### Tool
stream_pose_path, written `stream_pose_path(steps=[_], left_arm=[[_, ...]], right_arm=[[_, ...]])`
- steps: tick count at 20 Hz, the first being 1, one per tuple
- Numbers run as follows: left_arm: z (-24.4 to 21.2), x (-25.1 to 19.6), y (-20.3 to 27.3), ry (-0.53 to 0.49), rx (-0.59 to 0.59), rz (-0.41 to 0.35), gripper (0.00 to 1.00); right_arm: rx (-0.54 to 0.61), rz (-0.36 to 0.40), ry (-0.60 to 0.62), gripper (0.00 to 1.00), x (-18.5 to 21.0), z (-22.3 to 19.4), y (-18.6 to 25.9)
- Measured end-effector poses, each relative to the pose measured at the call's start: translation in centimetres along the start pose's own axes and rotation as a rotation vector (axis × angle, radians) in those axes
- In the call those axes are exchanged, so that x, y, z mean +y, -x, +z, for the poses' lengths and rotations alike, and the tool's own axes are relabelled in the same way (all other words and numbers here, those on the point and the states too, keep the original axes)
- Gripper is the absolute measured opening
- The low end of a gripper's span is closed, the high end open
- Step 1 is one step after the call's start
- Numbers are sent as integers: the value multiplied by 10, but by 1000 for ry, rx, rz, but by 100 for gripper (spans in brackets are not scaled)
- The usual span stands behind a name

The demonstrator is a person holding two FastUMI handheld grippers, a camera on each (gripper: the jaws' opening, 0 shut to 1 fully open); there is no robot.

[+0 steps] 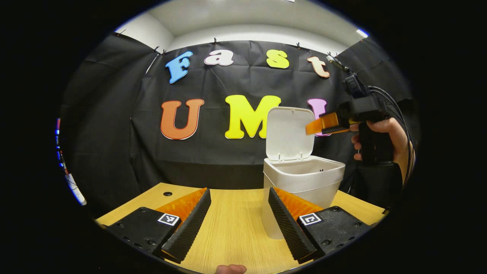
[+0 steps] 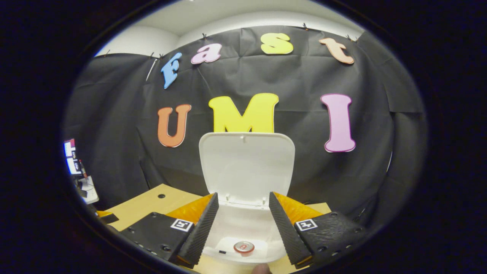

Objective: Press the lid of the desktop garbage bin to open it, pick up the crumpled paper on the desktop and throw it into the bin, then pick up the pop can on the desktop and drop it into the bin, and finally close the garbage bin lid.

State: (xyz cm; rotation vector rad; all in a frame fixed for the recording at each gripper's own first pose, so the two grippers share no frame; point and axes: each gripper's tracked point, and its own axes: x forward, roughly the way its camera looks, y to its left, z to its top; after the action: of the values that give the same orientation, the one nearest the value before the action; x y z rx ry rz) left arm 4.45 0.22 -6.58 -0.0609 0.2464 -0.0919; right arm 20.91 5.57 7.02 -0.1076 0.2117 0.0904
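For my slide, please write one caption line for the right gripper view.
Open right claw above the white plastic desktop bin, lid raised, pop can lying inside.

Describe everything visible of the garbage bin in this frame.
The garbage bin is a white, plastic-looking tub standing upright on the wooden desktop. Its lid is hinged at the rear rim and stands open, near vertical. The right gripper view looks down inside, where the pop can sits upright on the bottom. No fingers touch it.
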Motion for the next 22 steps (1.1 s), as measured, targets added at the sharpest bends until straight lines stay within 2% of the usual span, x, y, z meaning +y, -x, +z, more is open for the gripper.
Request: stream_pose_path(steps=[2, 5, 10, 15, 18, 22], left_arm=[[-6, 1, 0, 8, 13, 0, 98], [-11, 5, 1, 18, 19, 6, 98], [-16, 18, 1, 27, 30, 25, 98], [-15, 28, 2, 35, 18, 31, 99], [-18, 33, 0, 27, 23, 32, 99], [-23, 33, 1, 27, 42, 25, 99]], right_arm=[[-47, -22, -6, 82, -2, 24, 7], [-100, -47, -19, 92, -2, 62, 6], [-143, -95, -18, 92, -1, 105, -21], [-144, -118, -51, 92, -3, 118, -63], [-134, -138, -27, 92, -3, 115, -83], [-107, -129, -31, 92, 4, 107, -94]])
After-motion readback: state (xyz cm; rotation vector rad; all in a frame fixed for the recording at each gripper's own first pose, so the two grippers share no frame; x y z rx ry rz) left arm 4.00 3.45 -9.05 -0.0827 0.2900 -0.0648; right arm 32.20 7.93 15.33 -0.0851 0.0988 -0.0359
